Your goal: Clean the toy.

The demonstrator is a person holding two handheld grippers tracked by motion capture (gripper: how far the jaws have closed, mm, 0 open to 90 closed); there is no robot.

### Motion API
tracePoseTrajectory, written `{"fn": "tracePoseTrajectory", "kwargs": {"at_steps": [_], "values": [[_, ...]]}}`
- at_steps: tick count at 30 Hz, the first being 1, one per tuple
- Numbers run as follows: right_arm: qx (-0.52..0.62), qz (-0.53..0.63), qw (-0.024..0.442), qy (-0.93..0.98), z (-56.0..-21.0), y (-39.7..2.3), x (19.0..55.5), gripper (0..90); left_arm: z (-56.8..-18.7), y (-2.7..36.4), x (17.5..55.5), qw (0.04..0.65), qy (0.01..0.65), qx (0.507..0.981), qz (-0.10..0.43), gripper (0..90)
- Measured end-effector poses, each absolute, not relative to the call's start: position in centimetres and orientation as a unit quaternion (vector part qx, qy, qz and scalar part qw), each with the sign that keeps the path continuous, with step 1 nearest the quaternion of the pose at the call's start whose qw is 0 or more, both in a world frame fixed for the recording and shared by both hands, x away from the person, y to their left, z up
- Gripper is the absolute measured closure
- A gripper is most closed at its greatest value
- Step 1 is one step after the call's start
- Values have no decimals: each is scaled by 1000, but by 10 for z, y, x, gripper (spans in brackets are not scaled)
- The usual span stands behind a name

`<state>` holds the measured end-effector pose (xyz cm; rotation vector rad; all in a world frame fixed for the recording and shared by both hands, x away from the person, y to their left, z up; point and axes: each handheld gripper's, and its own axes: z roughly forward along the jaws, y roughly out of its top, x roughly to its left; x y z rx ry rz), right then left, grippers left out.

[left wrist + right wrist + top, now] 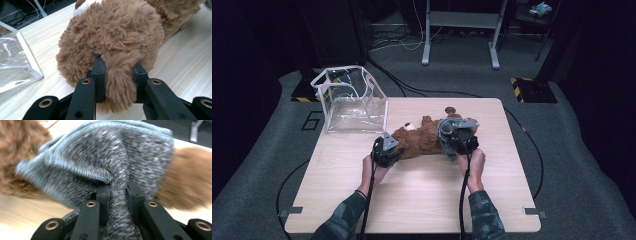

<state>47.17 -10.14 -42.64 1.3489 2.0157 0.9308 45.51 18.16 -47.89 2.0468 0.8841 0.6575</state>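
A brown plush teddy bear (419, 137) lies on its side in the middle of the wooden table (412, 200). My left gripper (388, 150) is at its head end, shut on a tuft of brown fur (119, 82), probably an ear. My right gripper (455, 137) is at the other end, shut on a fold of the bear's grey knitted garment (117, 202). The grey knit (446, 131) wraps the bear's lower body, with a brown limb (190, 180) sticking out beyond it.
A clear plastic bag with white trim (349, 100) stands open at the table's far left corner; its edge (27, 53) lies close to the bear's head. A metal frame stand (461, 30) and cables are on the floor behind.
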Motion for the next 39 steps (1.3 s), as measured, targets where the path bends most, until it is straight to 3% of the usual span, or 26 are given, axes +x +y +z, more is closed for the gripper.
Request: {"fn": "tracePoseTrajectory", "kwargs": {"at_steps": [8, 13, 16, 20, 32, 39], "values": [[555, 334, 284, 708, -427, -148, 470, 760, -479, 182, 455, 398, 349, 808, 257, 715], [514, 348, 279, 733, -432, -130, 453, 760, -479, 181, 455, 399, 350, 809, 255, 716], [473, 367, 240, 764, -444, -92, 442, 760, -479, 181, 455, 399, 350, 809, 253, 716], [451, 366, 230, 781, -454, -67, 446, 759, -480, 182, 456, 400, 347, 811, 249, 717], [546, 307, 250, 738, -472, -130, 459, 764, -480, 184, 457, 404, 345, 812, 243, 718], [477, 365, 279, 750, -438, -107, 447, 763, -480, 184, 457, 403, 342, 813, 244, 718]]}}
